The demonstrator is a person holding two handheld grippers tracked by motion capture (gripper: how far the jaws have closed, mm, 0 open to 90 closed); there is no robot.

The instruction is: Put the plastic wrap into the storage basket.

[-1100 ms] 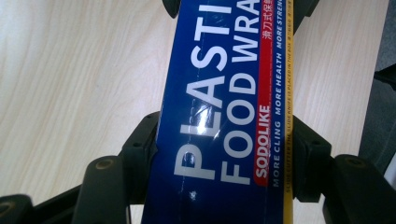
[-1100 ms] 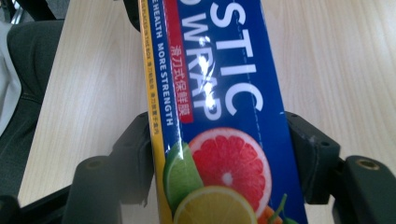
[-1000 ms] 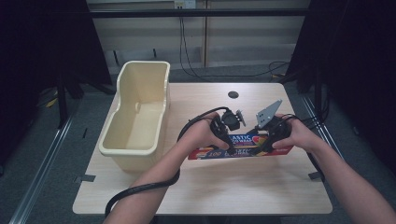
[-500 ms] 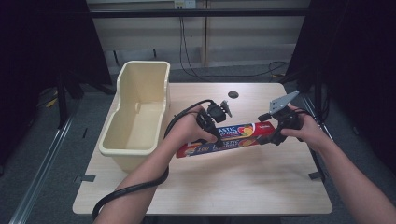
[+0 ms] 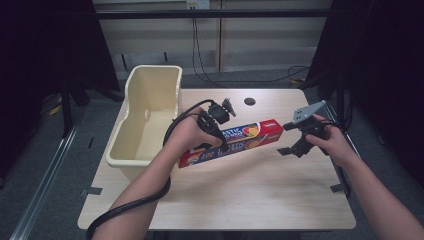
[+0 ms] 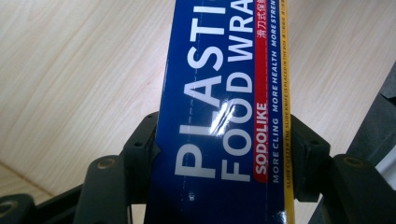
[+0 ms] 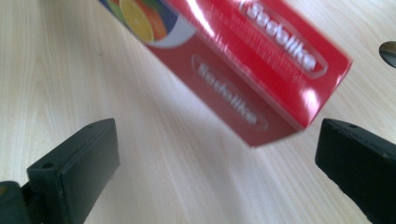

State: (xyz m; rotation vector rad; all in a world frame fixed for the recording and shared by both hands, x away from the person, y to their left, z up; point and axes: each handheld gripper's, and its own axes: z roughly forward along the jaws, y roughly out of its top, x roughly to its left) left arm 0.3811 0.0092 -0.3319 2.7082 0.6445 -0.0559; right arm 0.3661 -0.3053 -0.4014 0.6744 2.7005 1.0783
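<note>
Left gripper (image 5: 220, 131) clamps the food wrap box (image 5: 235, 141) near its middle, apparently holding it tilted just above the table (image 5: 250, 195) beside the cream bin (image 5: 150, 115), while the right gripper (image 5: 295, 145), jaws just opened wide and empty, sits off the box's red end.

Left forearm (image 5: 145, 192) reaching in from the near edge of the table, angled toward its middle. Left hand (image 5: 187, 134) wrapped around the left gripper (image 5: 220, 131), jaws clamped on both sides of a box (image 6: 224, 116). Right forearm (image 5: 380, 195) coming in from the near right corner. Right hand (image 5: 327, 142) holding the right gripper (image 5: 290, 150) toward the right edge, jaws just opened wide, pads (image 7: 74, 172) pressing on nothing.
</note>
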